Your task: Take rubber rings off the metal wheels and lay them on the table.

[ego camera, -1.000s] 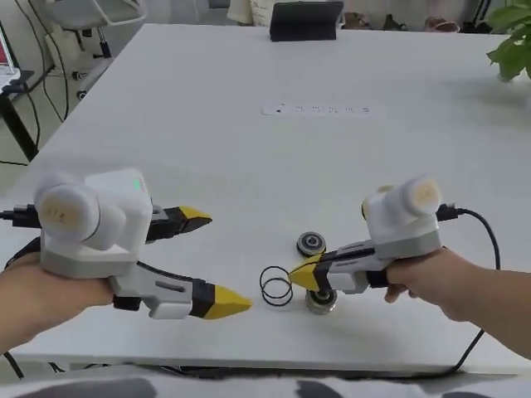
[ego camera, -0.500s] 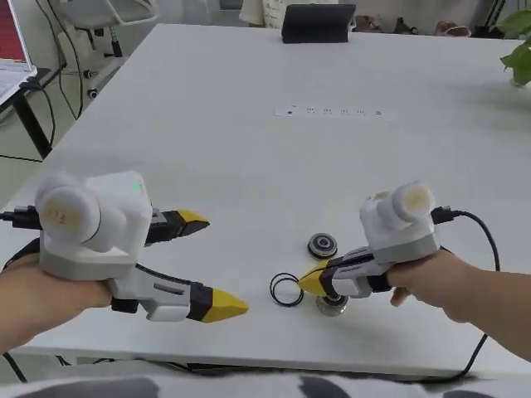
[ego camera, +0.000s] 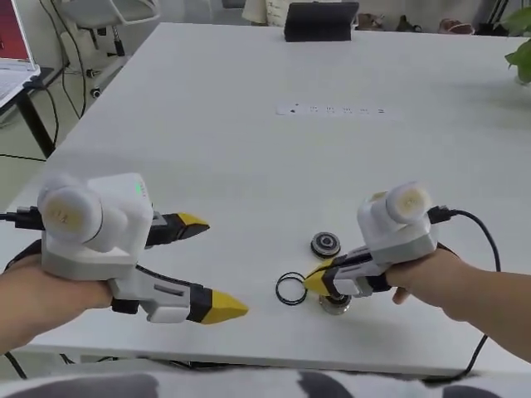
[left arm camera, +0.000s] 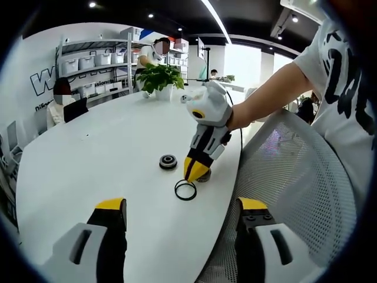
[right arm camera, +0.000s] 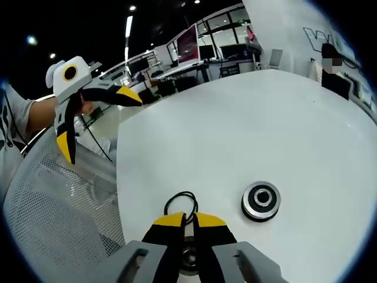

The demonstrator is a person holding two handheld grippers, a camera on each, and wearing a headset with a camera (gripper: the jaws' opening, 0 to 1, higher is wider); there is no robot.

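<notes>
Left claw [ego camera: 220, 265] wide open, empty, above surface [ego camera: 249, 149]. Loose rings [ego camera: 291, 288] lie flat beside right claw [ego camera: 319, 282], pinched narrow over near wheel [ego camera: 334, 305]. Far wheel [ego camera: 325, 244] not yet stripped. Rings look soft, stretchy, light: pinch rim, peel off.

- Right gripper [right arm camera: 188, 223]: yellow tips pressed together, over a metal wheel [right arm camera: 188, 257].
- Loose rubber rings [right arm camera: 180, 203] lie just beyond the tips on the table [right arm camera: 235, 130].
- Second wheel [right arm camera: 261, 201] sits apart from them.
- Left gripper [right arm camera: 100, 127]: jaws spread wide.
</notes>
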